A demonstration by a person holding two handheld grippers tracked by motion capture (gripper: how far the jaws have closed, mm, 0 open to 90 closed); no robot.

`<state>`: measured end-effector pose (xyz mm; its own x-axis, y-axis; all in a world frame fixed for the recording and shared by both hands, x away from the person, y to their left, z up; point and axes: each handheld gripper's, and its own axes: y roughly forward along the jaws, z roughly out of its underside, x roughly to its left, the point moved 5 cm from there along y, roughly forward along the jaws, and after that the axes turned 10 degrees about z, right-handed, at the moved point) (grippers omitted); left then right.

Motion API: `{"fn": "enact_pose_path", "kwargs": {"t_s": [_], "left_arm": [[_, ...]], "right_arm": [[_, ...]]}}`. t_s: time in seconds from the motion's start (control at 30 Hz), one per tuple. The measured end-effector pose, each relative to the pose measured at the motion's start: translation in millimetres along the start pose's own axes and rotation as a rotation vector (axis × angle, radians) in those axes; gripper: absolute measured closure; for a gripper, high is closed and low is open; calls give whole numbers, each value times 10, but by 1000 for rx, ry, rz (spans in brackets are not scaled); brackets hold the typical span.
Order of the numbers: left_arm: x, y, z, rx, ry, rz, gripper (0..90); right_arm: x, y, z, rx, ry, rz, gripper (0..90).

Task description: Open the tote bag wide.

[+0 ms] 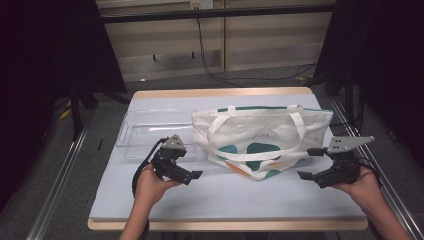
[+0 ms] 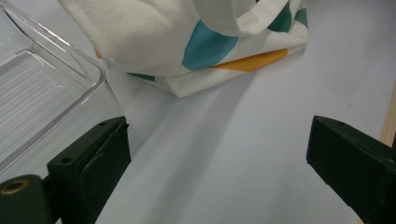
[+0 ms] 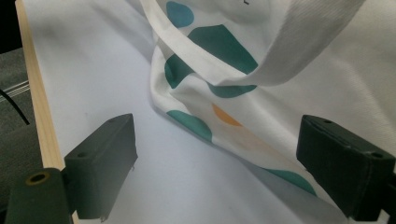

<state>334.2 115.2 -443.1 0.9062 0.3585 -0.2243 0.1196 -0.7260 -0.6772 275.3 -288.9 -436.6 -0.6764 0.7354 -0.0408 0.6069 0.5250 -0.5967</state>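
Note:
A white tote bag (image 1: 260, 140) with teal and orange patches lies flat on the middle right of the table, its two straps draped over it. My left gripper (image 1: 187, 163) stands open and empty just off the bag's left end. My right gripper (image 1: 309, 163) stands open and empty at the bag's right end. In the left gripper view the jaws (image 2: 217, 158) are spread wide over bare table, with the bag's corner (image 2: 154, 37) ahead. In the right gripper view the gripper (image 3: 224, 163) faces the bag (image 3: 327, 84), and a strap (image 3: 299, 46) loops across it.
A clear plastic tray (image 1: 150, 132) sits left of the bag, with its corner (image 2: 42, 88) close to my left jaw. The pale table (image 1: 225, 195) has a wooden edge (image 3: 35, 93). Metal rails and cables lie on the floor around the table.

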Motion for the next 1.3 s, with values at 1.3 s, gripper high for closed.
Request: {"fn": "enact_pose_path", "kwargs": {"t_s": [1.3], "left_arm": [[-59,-67,-509,-3,34,34,62]], "right_arm": [[-275,-161,-444,12,9,-23,122]]}}
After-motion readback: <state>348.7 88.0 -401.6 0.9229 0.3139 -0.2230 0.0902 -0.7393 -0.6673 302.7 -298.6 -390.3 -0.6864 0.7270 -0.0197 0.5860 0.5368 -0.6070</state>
